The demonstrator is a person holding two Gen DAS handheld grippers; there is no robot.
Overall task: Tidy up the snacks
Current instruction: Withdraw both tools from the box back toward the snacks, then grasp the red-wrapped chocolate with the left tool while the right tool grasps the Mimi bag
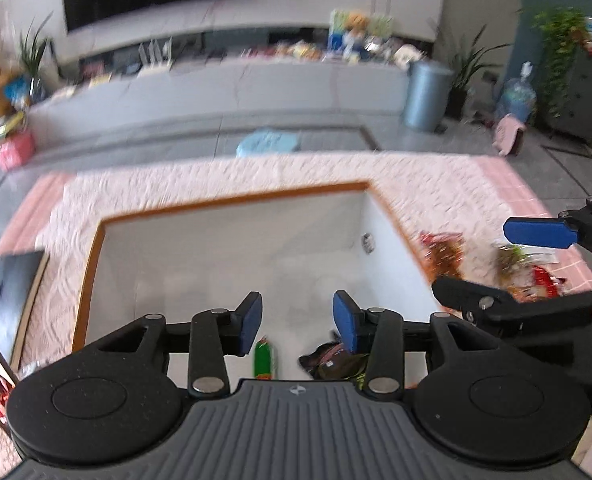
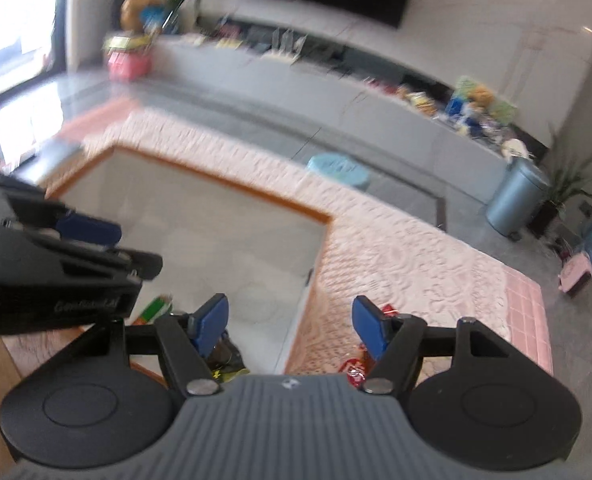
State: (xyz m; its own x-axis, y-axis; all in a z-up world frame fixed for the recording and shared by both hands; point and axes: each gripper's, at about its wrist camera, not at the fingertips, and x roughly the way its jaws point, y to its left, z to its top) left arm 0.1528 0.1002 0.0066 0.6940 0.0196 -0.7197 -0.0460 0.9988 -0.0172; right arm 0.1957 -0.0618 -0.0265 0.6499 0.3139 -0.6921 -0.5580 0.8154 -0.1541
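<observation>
A white box with an orange rim [image 1: 232, 204] sits on a pink patterned cloth; it also shows in the right wrist view [image 2: 224, 180]. My left gripper [image 1: 297, 326] is open and empty above the box's near end. Inside the box lie a green snack pack [image 1: 264, 356] and a dark snack bag [image 1: 327, 362]. My right gripper [image 2: 290, 326] is open and empty over the box's right rim. Red and gold snack packs [image 1: 445, 250] lie on the cloth right of the box, and one red pack [image 2: 353, 370] lies below the right gripper.
A dark book [image 1: 10, 296] lies on the cloth left of the box. A light blue stool [image 1: 268, 142] stands on the floor beyond the table. A long grey TV cabinet [image 1: 232, 84] and a grey bin [image 1: 427, 94] stand farther back.
</observation>
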